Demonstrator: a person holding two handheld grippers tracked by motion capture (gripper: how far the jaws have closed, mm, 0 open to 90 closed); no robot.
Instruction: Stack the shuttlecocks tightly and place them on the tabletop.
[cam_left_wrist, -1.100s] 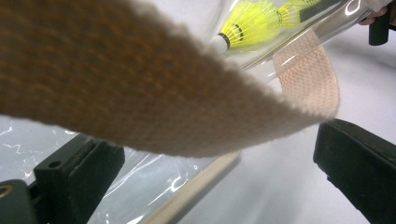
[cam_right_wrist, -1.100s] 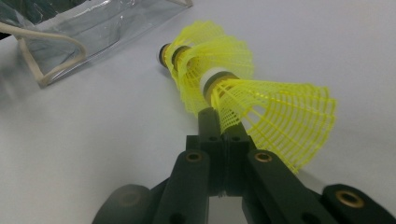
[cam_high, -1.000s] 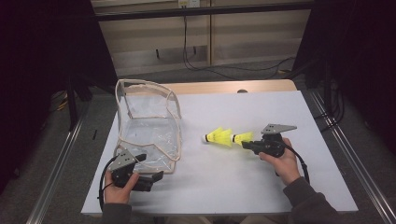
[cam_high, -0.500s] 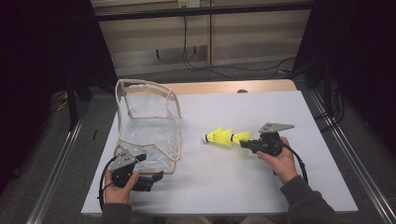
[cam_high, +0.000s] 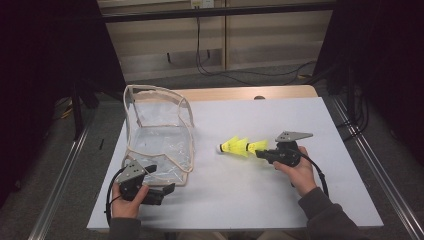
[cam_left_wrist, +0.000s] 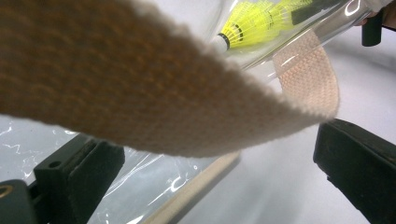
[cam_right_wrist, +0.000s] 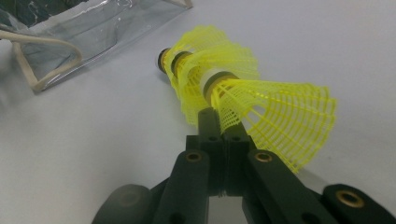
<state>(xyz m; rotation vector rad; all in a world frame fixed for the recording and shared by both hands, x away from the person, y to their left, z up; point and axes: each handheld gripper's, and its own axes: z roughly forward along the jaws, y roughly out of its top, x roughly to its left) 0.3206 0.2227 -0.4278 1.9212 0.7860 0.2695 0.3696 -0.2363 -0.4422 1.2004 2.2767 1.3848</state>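
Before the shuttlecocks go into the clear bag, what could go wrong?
1. The right gripper pinches only the thin mesh skirt of the last of the nested yellow shuttlecocks; the stack could slip or come apart.
2. The left gripper stands open around the bag's strap without clamping it, so the clear bag is not held and may slide or sag shut.

High overhead view; two close jaw-level views, shuttlecocks (cam_high: 239, 147) shared.

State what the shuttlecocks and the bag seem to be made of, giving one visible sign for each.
Shuttlecocks: likely moulded plastic; neon yellow lattice skirts, matte. Bag: clear glossy plastic, probably vinyl; see-through, with creases and glare. Its strap: beige woven fabric; the weave shows.
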